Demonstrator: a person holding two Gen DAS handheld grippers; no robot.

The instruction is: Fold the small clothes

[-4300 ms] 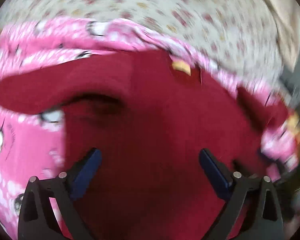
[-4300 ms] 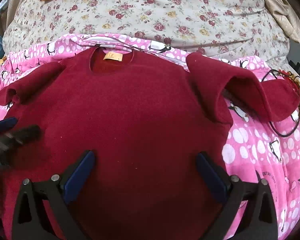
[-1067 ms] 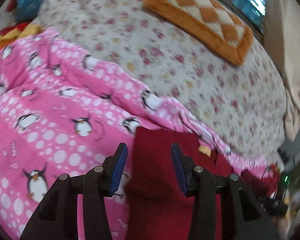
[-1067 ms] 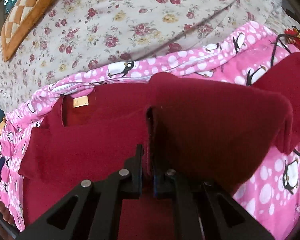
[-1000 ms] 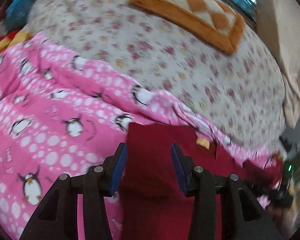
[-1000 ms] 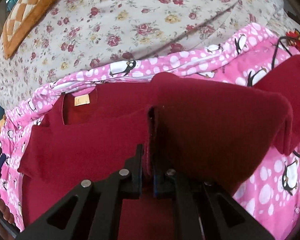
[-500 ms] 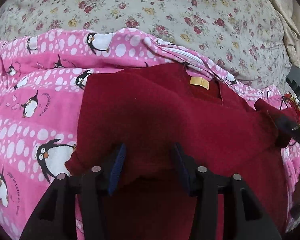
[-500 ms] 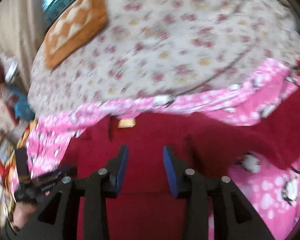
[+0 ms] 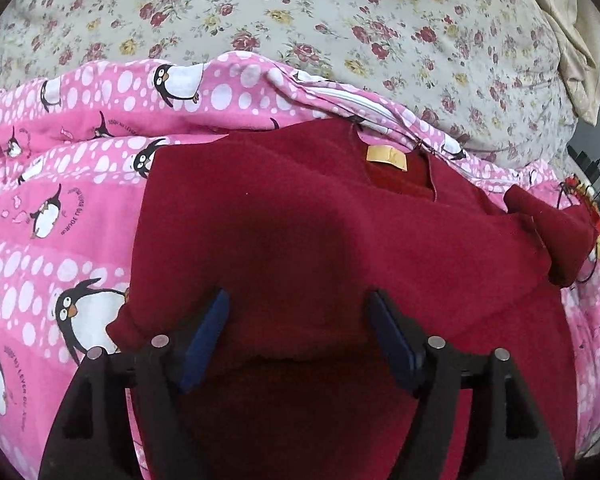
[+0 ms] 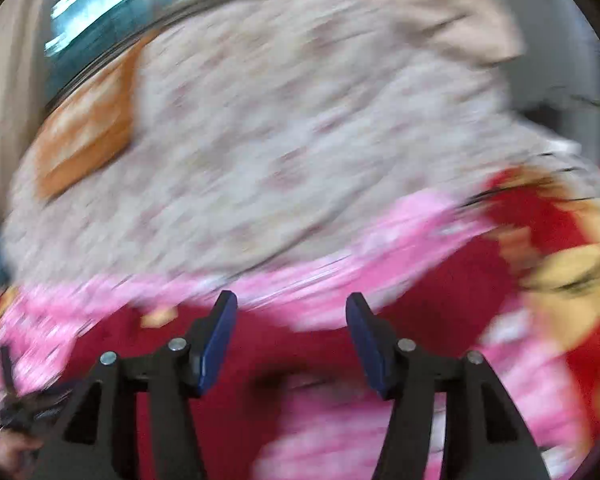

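A dark red fleece sweater with a yellow neck label lies on a pink penguin blanket. Its left sleeve is folded in over the body; the right sleeve end sticks out at the right. My left gripper is open and empty, just above the folded sleeve. My right gripper is open and empty; its view is blurred, with the red sweater below it.
A floral bedsheet covers the bed behind the blanket. An orange checked cushion lies far back left. A beige cloth hangs at the far right. A red and yellow fabric and black cables lie at the right edge.
Both grippers have let go of the sleeves and opened wider. The left sleeve now lies folded over the body. The right gripper has swung up and to the right, blurring its view.
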